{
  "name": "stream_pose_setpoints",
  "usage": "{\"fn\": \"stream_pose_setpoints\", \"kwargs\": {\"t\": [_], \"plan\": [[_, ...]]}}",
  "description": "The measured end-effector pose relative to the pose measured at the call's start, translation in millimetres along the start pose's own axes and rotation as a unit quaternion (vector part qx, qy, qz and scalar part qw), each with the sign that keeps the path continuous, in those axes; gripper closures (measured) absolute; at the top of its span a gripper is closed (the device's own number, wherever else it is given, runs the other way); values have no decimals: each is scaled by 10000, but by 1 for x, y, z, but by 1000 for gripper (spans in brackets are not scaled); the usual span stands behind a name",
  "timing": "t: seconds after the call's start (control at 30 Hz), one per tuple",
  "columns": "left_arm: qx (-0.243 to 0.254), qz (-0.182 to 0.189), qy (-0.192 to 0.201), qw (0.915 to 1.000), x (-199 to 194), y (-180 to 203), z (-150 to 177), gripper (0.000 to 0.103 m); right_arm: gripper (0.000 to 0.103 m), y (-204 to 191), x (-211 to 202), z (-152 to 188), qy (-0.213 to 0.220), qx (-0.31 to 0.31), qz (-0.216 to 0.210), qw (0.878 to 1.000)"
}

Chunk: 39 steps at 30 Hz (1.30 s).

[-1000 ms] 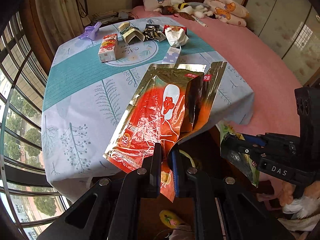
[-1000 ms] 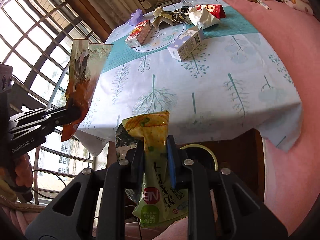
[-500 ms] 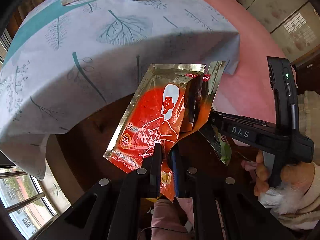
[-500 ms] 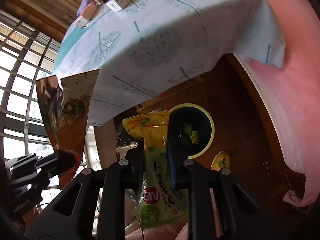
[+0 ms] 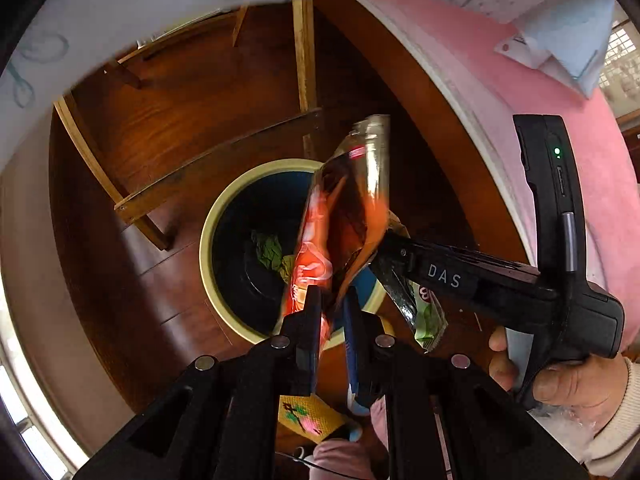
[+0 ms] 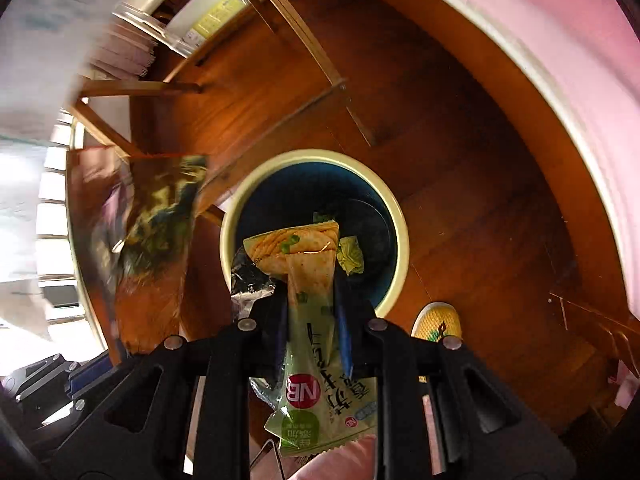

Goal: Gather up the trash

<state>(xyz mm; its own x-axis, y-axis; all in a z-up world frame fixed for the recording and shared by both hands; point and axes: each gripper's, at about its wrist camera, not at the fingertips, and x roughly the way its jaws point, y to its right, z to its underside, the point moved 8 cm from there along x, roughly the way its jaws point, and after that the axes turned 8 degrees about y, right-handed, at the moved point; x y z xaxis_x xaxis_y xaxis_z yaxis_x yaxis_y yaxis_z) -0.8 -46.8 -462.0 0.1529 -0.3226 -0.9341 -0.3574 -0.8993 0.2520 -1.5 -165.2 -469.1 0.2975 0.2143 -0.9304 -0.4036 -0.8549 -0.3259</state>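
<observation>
My left gripper (image 5: 332, 300) is shut on a red and gold foil bag (image 5: 344, 208) and holds it over a round bin (image 5: 208, 248) with a cream rim and dark blue inside. The bag also shows blurred in the right wrist view (image 6: 148, 240). My right gripper (image 6: 312, 300) is shut on a green and yellow snack wrapper (image 6: 308, 280) above the same bin (image 6: 396, 220). The right gripper also shows in the left wrist view (image 5: 384, 256), beside the foil bag. Crumpled green trash (image 5: 268, 252) lies in the bin.
The bin stands on a dark wooden floor (image 5: 160, 280) under the table, between wooden table legs (image 5: 216, 168). The tablecloth edge (image 5: 120, 4) hangs above. A pink bedspread (image 5: 520, 80) runs along the right. A yellow slipper (image 6: 436, 322) is near the bin.
Both grippers have swung down from the table edge to point at the floor bin, carrying their wrappers. The foil bag has turned edge-on over the bin.
</observation>
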Motion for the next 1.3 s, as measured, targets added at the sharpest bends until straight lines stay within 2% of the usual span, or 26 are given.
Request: {"fn": "stream_pose_setpoints", "kwargs": {"t": [0.03,0.1,0.17,0.2,0.23,0.27,0.37,0.53,0.73,0.97,1.3], "plan": [[-15,-40,-32,10000,14,-5,-4,93,86,4,14,0,-27,37,4,10000],[-10,-201,-128,9997,36,-12,-2,85,85,13,39,1,-43,105,52,9999],[-48,-405,-124,9991,52,-22,-3,61,77,22,59,2,-23,175,98,9998],[-100,-447,-107,9989,57,-26,-4,54,74,27,66,3,-29,210,88,9997],[-160,-478,-89,9987,60,-30,-4,43,68,29,73,3,-33,244,78,9997],[-218,-512,-61,9984,61,-35,-5,37,61,32,78,3,-28,271,59,9996],[-314,-629,8,9975,59,-44,-8,35,55,41,93,4,-52,305,91,9995],[-275,-726,155,9969,34,-51,-9,35,55,42,97,2,-62,327,46,9994],[-268,-771,382,9959,-24,-33,-21,35,55,23,64,-4,14,212,-103,9997],[-267,-812,850,9927,-124,-10,-52,35,55,-8,-20,-15,191,147,-263,9994],[-33,-787,1590,9841,-284,20,-96,35,55,-62,-182,-35,674,-115,-508,9964]]}}
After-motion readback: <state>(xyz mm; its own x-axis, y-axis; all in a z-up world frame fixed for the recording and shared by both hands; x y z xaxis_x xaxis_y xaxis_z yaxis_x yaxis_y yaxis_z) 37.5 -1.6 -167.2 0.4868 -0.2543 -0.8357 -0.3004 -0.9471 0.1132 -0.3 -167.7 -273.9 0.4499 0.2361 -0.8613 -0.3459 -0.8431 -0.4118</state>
